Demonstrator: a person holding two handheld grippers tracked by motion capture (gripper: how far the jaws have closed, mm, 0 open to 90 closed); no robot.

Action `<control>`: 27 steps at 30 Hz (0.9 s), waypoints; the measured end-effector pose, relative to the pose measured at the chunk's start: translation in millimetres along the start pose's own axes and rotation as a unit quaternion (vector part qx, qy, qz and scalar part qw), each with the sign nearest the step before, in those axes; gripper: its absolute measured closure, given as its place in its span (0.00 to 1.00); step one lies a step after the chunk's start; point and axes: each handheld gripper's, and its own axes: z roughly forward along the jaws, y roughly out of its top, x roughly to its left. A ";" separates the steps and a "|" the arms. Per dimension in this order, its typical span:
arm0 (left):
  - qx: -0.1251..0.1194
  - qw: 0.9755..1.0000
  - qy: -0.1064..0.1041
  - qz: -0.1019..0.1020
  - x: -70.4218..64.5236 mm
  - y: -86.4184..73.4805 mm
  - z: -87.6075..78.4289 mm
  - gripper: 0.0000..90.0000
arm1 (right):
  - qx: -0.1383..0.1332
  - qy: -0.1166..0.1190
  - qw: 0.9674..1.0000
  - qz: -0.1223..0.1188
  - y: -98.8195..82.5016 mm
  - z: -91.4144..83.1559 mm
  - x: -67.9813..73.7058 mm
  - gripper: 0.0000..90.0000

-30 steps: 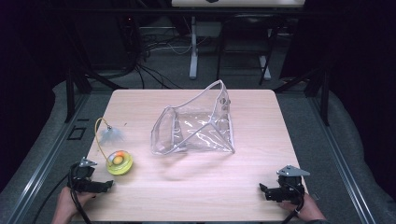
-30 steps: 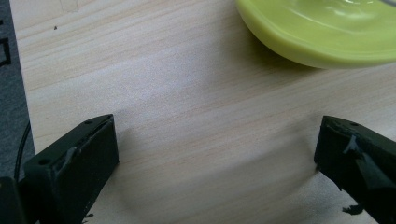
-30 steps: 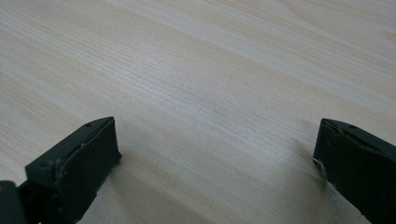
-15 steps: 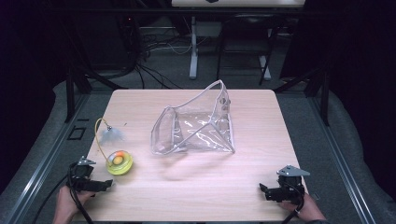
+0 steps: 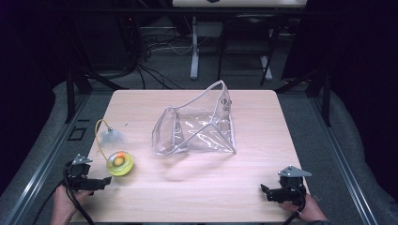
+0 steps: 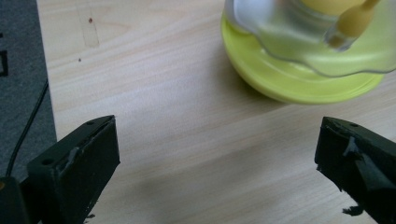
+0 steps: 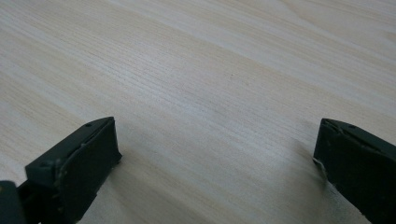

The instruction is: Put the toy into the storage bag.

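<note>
A clear plastic pouch [image 5: 199, 127] with a grey rim stands open near the middle of the wooden table [image 5: 197, 187]. At the left sits a round yellow-green toy [image 5: 119, 163] with a clear dome; a curved yellow stalk with a pale feathery tuft [image 5: 111, 136] rises from it. My left gripper [image 5: 104, 182] rests low at the front left corner, open, jaws pointing at the toy [image 6: 299, 51] just ahead. My right gripper [image 5: 264, 191] lies at the front right, open over bare wood [image 7: 210, 93].
The table's left edge [image 6: 44, 93] runs close beside my left gripper, with grey floor and a cable beyond. Dark stands and cables fill the floor behind the table. Bare wood lies between the two grippers.
</note>
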 end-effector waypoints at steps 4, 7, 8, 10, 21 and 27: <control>-0.014 1.000 -0.003 0.004 -3.9 4.1 -5.4 0.00 | 0.000 0.000 1.000 0.000 -0.2 -0.2 0.3 0.00; -0.024 1.000 -0.005 0.009 -7.8 9.2 -9.5 0.00 | -0.001 0.000 1.000 0.000 -0.3 -0.3 0.3 0.00; -0.028 1.000 -0.004 0.010 -9.1 10.4 -10.2 0.00 | -0.001 0.000 1.000 0.000 -0.4 -0.2 0.3 0.00; -0.039 0.999 -0.005 0.010 -11.7 14.3 -13.2 0.00 | -0.001 0.001 1.000 0.000 -0.4 -0.2 0.3 0.00; -0.113 0.994 -0.007 -0.010 -17.1 35.0 -29.7 0.00 | -0.001 0.000 1.000 -0.001 -0.1 -0.1 0.5 0.00; -0.154 0.988 -0.012 -0.012 -17.0 45.0 -37.5 0.00 | -0.001 0.000 1.000 -0.001 -0.2 -0.1 0.6 0.00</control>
